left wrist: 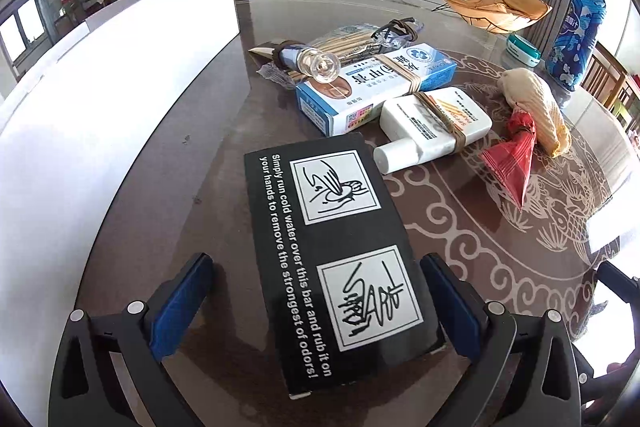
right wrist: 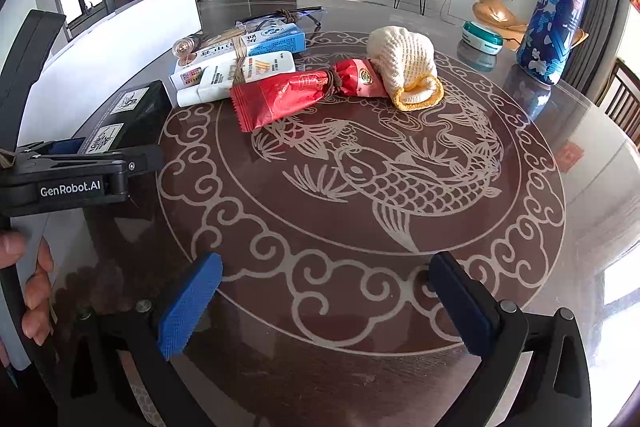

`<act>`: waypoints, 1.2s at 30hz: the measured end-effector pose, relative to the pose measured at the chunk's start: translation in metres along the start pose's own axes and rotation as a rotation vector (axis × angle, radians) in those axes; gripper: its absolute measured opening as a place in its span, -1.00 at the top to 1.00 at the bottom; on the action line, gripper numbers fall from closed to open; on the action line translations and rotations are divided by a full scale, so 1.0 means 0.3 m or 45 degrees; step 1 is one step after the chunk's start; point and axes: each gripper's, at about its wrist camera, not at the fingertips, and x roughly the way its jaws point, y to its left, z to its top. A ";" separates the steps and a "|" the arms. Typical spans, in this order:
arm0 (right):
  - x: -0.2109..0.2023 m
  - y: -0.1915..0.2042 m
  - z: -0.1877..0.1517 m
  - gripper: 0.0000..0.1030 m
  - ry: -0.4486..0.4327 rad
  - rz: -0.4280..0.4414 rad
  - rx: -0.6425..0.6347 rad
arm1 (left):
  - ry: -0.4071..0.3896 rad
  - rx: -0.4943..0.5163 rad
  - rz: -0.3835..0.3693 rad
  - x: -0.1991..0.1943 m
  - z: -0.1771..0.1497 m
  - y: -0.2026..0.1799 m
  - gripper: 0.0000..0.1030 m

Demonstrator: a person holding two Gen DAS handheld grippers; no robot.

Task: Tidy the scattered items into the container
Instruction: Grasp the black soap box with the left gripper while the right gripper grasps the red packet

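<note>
The left gripper (left wrist: 316, 307) is lowered over the flat black cardboard box printed with white instructions (left wrist: 336, 259), which lies on the dark round glass-topped table with a pale fish pattern (right wrist: 400, 187); its blue pads stand apart on either side of the box, the right pad close against the box's edge, the left one clear of it, so nothing is clamped yet. The right gripper (right wrist: 324, 303) hovers with jaws wide over bare table, holding nothing. The tall white container wall (left wrist: 120, 99) stands just beside the box, to its left; the container's inside is hidden, so how full it is I cannot say. To grip well, centre the box between the pads, close squarely on its long sides, then lift level and clear the white rim before releasing. Beyond lie the blue-and-white carton (left wrist: 372, 83), the white plastic bottle (left wrist: 432, 127), the red foil packet (right wrist: 288, 95) and the cream knitted roll (right wrist: 404, 63), all waiting.
</note>
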 end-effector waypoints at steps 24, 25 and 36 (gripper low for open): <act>0.093 -0.010 0.223 -0.59 -0.006 0.297 0.443 | -0.091 0.035 -0.024 -0.077 -0.089 0.130 -0.14; 0.111 -0.005 0.249 -0.54 -0.005 0.284 0.472 | -0.092 0.034 -0.027 -0.078 -0.089 0.133 -0.14; 0.174 -0.008 0.328 0.58 -0.028 0.142 0.492 | -0.097 0.038 -0.031 -0.076 -0.086 0.131 -0.14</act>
